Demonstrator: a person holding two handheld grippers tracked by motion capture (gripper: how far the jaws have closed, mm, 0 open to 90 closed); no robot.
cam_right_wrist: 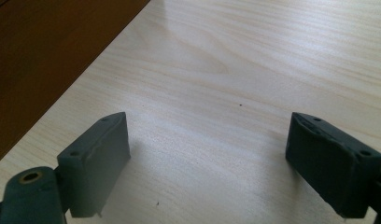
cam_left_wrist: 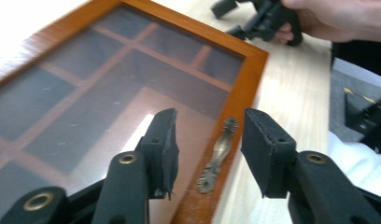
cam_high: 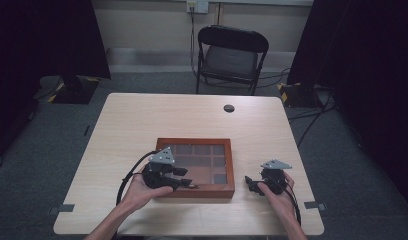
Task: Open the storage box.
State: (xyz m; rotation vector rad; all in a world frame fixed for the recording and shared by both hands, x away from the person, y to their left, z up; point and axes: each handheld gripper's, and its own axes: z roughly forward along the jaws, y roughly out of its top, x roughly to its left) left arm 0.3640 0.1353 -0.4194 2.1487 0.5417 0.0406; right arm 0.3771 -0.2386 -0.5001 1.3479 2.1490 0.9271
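Observation:
A brown wooden box (cam_high: 202, 191) with a glass lid (cam_left_wrist: 86, 93) over several compartments lies on the near middle of the table. A small brass handle (cam_left_wrist: 218, 154) is fixed to the lid's front rail. My left gripper (cam_left_wrist: 208, 140) is open, with one jaw on each side of that handle and neither pad touching it. In the high view the left gripper (cam_high: 184, 177) hangs over the box's front left part. My right gripper (cam_right_wrist: 207, 154) is open wide over bare table, with the box's side wall (cam_right_wrist: 48, 51) to its left. It sits just right of the box (cam_high: 251, 183).
The light wooden table (cam_high: 142, 120) has a round black cable hole (cam_high: 229, 108) near its far edge. A black folding chair (cam_high: 232, 55) stands behind the table. Cables lie on the grey floor at the right (cam_high: 312, 120). Dark curtains hang on both sides.

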